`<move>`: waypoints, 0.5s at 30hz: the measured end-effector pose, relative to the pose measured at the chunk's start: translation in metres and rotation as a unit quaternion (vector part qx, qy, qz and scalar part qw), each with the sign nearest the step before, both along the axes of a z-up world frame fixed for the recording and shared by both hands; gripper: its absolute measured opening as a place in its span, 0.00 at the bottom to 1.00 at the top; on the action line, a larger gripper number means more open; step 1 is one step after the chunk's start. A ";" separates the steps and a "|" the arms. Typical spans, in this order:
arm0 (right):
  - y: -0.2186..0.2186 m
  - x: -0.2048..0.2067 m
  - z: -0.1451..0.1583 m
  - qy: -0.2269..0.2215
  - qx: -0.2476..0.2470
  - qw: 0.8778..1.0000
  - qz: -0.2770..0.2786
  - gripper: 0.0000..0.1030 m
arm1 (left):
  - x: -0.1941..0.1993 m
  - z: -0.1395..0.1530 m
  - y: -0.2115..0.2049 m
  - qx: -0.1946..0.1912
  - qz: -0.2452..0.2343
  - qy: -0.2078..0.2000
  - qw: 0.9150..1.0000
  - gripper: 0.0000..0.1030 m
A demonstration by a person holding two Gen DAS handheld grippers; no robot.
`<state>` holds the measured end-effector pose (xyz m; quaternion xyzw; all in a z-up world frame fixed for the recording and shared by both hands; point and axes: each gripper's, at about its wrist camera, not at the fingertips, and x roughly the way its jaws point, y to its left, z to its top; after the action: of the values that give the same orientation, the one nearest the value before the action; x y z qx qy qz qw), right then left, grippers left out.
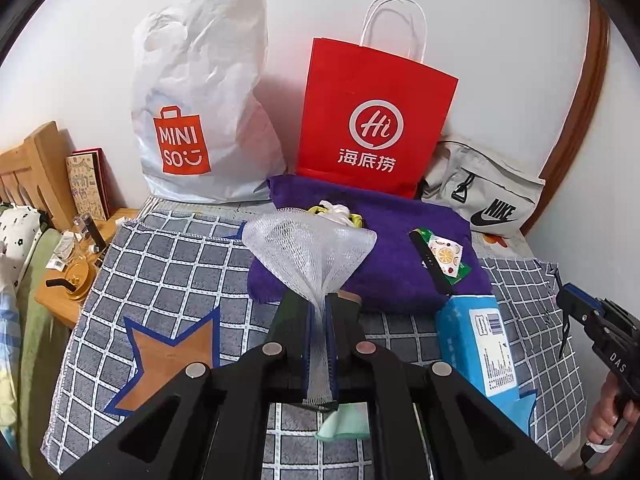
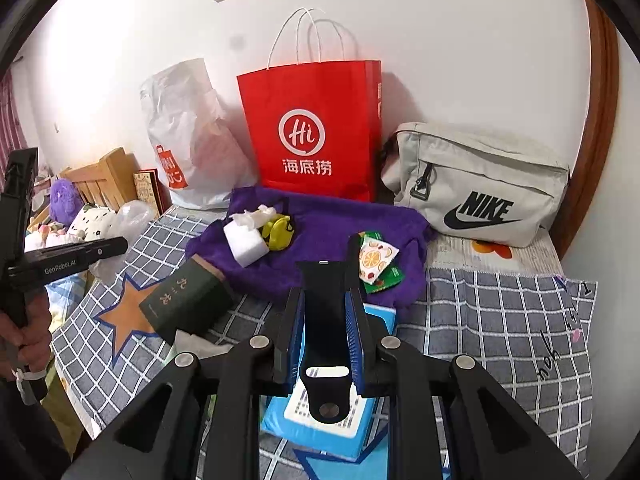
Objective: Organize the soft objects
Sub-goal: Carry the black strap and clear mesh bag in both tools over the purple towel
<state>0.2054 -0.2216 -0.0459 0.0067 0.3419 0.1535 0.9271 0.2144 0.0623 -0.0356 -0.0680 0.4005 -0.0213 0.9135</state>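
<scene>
Squeezed tight in the left gripper is a white net sleeve, and its top fans out wide above the closed jaws. Over on the other side, the right gripper is clamped on a flat black strap that sticks up past its blue pads. Both hang over a grey checked cloth with an orange star on it. A blue tissue pack lies under the right gripper. Behind them lies a purple towel with a white block, a yellow thing and a fruit-print packet on top. A dark green box sits just beside the towel. Against the wall stand a red paper bag, a white plastic bag and a grey Nike bag.
</scene>
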 end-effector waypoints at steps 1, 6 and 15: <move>0.000 0.004 0.000 0.000 0.001 1.000 0.000 0.20 | 0.002 0.000 0.000 0.000 0.000 0.001 1.000 0.07; -0.002 0.018 0.000 0.001 0.005 1.000 -0.003 0.20 | 0.013 -0.004 0.001 0.004 0.004 0.007 1.000 0.07; -0.004 0.050 -0.001 0.003 0.005 1.000 -0.007 0.20 | 0.035 -0.011 0.000 0.005 0.005 0.014 1.000 0.07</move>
<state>0.2552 -0.2259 -0.0472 0.0143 0.3437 0.1489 0.9271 0.2492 0.0621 -0.0469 -0.0655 0.4129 -0.0141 0.9083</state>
